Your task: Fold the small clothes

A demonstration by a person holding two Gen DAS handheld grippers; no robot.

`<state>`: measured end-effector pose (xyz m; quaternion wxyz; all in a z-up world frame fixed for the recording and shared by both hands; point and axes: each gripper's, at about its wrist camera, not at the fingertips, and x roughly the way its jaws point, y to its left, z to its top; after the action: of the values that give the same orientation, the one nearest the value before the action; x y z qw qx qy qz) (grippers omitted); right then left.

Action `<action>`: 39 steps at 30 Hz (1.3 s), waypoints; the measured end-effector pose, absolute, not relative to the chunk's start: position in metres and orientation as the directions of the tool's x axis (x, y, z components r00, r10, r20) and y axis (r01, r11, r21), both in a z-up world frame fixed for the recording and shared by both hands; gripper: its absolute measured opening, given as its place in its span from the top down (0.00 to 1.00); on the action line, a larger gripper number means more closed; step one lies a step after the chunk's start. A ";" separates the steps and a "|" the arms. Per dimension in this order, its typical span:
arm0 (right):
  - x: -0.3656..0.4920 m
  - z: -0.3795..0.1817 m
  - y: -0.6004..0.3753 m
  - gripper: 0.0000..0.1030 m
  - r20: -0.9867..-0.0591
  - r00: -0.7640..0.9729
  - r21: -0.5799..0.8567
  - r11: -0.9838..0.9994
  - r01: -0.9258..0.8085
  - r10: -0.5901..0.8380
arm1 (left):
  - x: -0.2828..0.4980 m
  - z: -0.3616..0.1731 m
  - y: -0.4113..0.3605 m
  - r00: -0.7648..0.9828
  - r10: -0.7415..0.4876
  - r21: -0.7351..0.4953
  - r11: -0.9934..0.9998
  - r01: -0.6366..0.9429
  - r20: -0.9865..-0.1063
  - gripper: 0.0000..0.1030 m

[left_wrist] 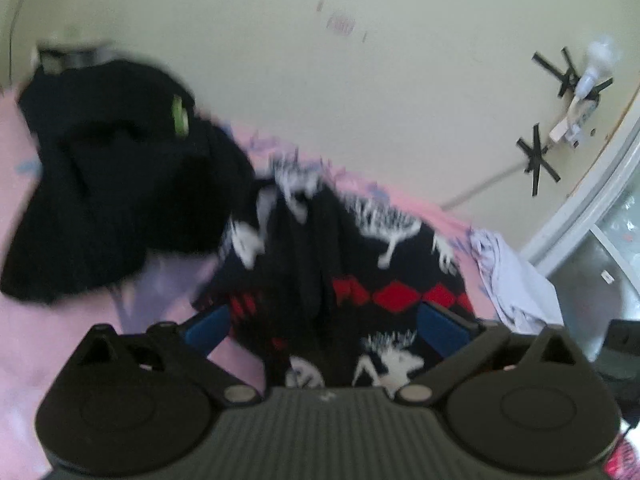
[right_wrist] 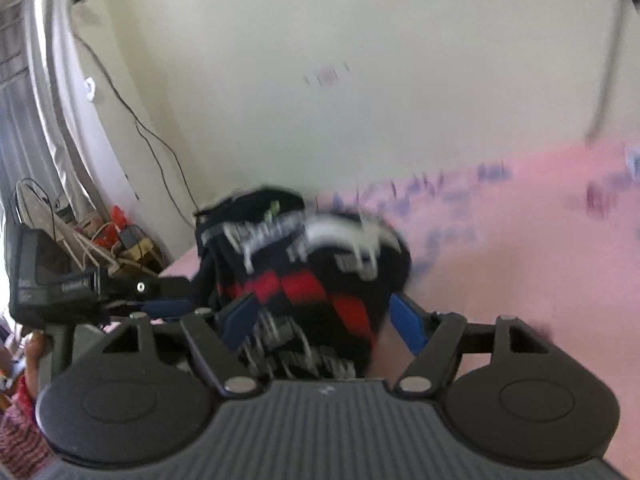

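Note:
A dark patterned garment point(left_wrist: 344, 276) with white reindeer and red diamonds lies bunched on the pink sheet point(left_wrist: 60, 340). My left gripper point(left_wrist: 324, 320) is open, its blue fingers point(left_wrist: 440, 328) spread either side of the cloth. In the right wrist view the same garment point(right_wrist: 312, 280) is rolled into a lump, and my right gripper point(right_wrist: 324, 320) is open around it. The left gripper point(right_wrist: 160, 292) shows at the lump's left side. Both views are blurred.
A black garment point(left_wrist: 112, 184) with a green label lies crumpled to the left on the sheet. A pale lilac cloth point(left_wrist: 512, 280) sits at the bed's right edge. A cream wall point(left_wrist: 320, 80) stands behind. Cables and clutter point(right_wrist: 104, 240) lie by the curtain.

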<state>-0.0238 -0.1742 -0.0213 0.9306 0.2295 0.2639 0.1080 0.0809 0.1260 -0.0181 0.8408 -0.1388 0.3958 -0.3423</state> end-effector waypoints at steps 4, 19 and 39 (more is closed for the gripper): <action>-0.012 -0.038 -0.181 0.36 -0.414 0.818 0.612 0.787 -0.073 0.398 | 0.093 -0.037 0.120 0.361 -0.732 -0.593 0.681 0.430 -0.578 0.00; 0.005 -0.037 -0.150 0.53 -0.481 0.806 0.536 0.843 -0.042 0.346 | 0.073 -0.036 0.084 0.322 -0.730 -0.551 0.673 0.494 -0.603 0.02; -0.126 -0.028 -0.270 0.13 -0.455 0.886 0.526 0.830 0.185 0.091 | 0.017 -0.021 -0.062 0.259 -0.681 -0.372 0.632 0.680 -0.685 0.00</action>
<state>-0.1258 -0.2704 -0.0281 0.9265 0.2905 0.2378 -0.0252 0.0168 -0.0622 -0.0210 0.7933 -0.0010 0.4322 -0.4289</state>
